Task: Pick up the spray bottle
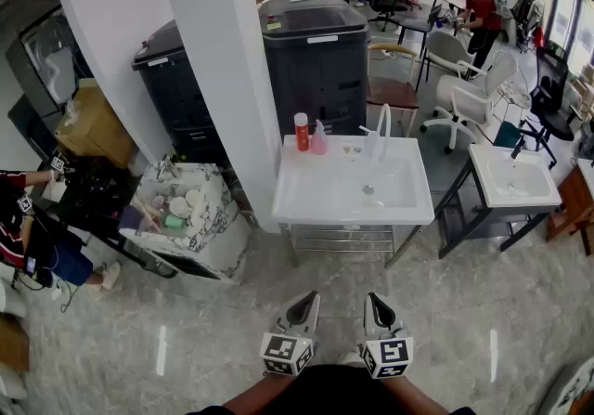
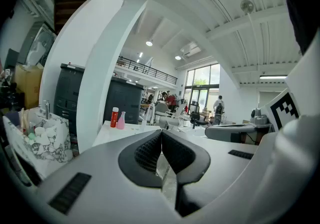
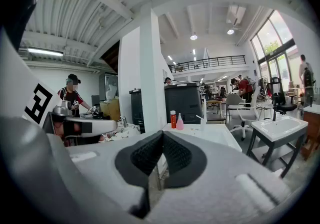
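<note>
Both tongs clenched, nothing in them. Left gripper (image 2: 161,137): ribbed black pads pressed flat together, smooth white shell around them. Right gripper (image 3: 162,137): same, pads meet along one seam. In the head view they sit side by side over the glossy grey stone floor (image 1: 186,348), well short of the sink (image 1: 306,204), with the marker cubes at the person's end.

Spray bottle (image 1: 318,138): pink, cone-shaped body tapering to a narrow head. It stands upright on the sink's back left corner. A red bottle (image 1: 302,132), a straight cylinder with a white cap, is just beside it on the corner side. Can't tell if the two touch.

The sink is white and glossy, a rectangular basin with rounded inner corners and a centre drain, on a metal stand with a wire shelf. A white curved faucet (image 1: 381,130) is mid back edge, apart from the spray bottle. A white square pillar (image 1: 223,79) runs along the sink's left edge. A dark plastic bin (image 1: 316,60) with a flat lid stands behind the back edge.
</note>
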Tool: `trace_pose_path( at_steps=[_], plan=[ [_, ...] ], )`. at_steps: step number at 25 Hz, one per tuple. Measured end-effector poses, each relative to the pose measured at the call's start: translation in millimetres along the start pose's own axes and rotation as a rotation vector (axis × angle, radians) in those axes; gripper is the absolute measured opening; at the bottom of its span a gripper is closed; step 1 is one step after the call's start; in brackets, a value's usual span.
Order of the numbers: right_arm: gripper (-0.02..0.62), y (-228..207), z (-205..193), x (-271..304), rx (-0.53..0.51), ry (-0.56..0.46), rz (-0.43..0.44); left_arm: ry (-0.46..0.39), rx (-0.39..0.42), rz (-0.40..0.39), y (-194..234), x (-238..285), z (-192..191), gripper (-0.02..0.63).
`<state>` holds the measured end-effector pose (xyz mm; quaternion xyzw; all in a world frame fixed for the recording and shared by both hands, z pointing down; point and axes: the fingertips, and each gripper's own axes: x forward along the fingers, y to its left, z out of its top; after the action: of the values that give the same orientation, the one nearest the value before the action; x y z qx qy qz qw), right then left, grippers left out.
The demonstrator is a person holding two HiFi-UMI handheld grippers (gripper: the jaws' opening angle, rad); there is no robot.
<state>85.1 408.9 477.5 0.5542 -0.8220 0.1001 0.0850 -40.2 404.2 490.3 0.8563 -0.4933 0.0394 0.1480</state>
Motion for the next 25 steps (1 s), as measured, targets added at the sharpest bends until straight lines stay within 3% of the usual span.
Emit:
trace_pose_path(
  at_steps=[12, 16, 25],
  plan=[
    [-0.002, -86, -14, -10, -0.079, -0.017, 0.043, 0.037, 0.008, 0.086, -33, 56, -21, 0.017],
    [-0.002, -117, -32, -5, -0.006, 0.014, 0.039, 0.045, 0.024, 0.076, -50, 76, -21, 0.017],
    [-0.002, -120, -33, 45, -0.03, 0.019, 0.035, 0.061, 0.015, 0.039, -19, 119, -20, 0.017]
  ],
)
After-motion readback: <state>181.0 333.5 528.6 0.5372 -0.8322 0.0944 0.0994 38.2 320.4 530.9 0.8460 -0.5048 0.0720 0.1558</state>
